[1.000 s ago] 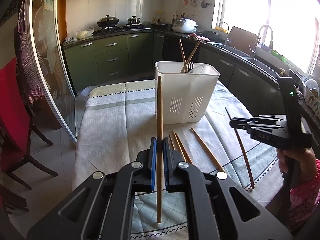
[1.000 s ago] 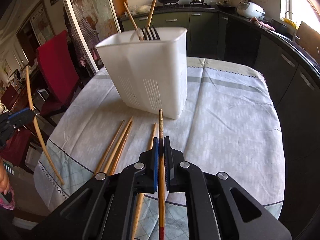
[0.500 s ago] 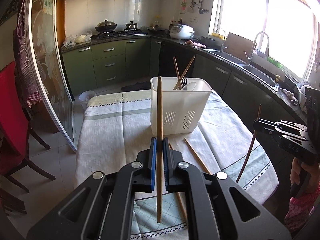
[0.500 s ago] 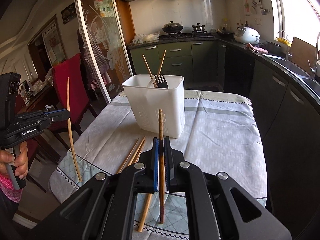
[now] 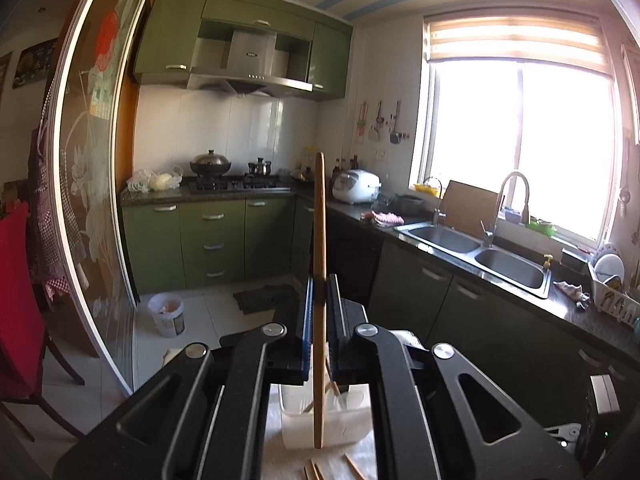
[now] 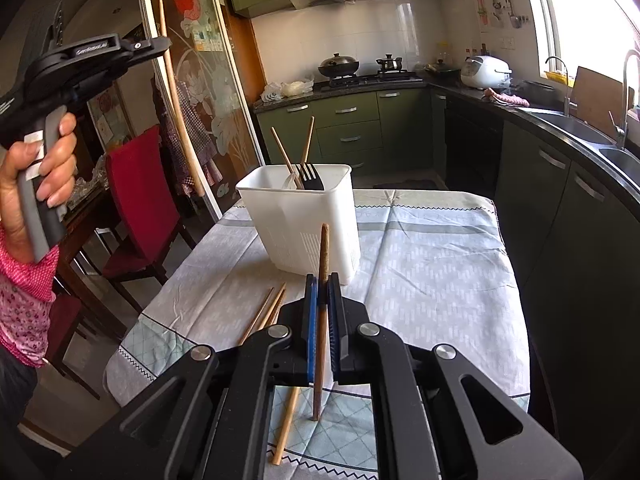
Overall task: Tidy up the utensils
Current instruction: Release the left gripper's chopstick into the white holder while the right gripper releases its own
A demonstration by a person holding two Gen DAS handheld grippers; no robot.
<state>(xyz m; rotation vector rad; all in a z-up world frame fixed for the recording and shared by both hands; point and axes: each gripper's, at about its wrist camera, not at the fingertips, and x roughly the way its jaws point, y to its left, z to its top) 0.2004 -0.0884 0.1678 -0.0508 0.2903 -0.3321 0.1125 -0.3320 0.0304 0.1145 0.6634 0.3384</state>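
My left gripper [image 5: 320,292] is shut on a light wooden chopstick [image 5: 319,240] held upright, high above the white utensil holder [image 5: 344,420]; that gripper [image 6: 160,46] also shows in the right wrist view at upper left. My right gripper [image 6: 321,292] is shut on a darker chopstick [image 6: 322,264], held above the table's near edge. The holder [image 6: 304,220] stands on the table with two chopsticks [image 6: 308,140] and a black fork [image 6: 309,174] in it. A few loose chopsticks [image 6: 266,312] lie on the cloth in front of it.
The table has a pale patterned cloth [image 6: 432,264]. A red chair [image 6: 140,204] stands at its left. Dark counters with a sink [image 5: 476,252] run along the right, a stove [image 5: 236,184] at the back.
Both grippers have risen with their chopsticks. The left one has lifted far up and now looks across the kitchen, with the holder low in its view. The right one has pulled back and up.
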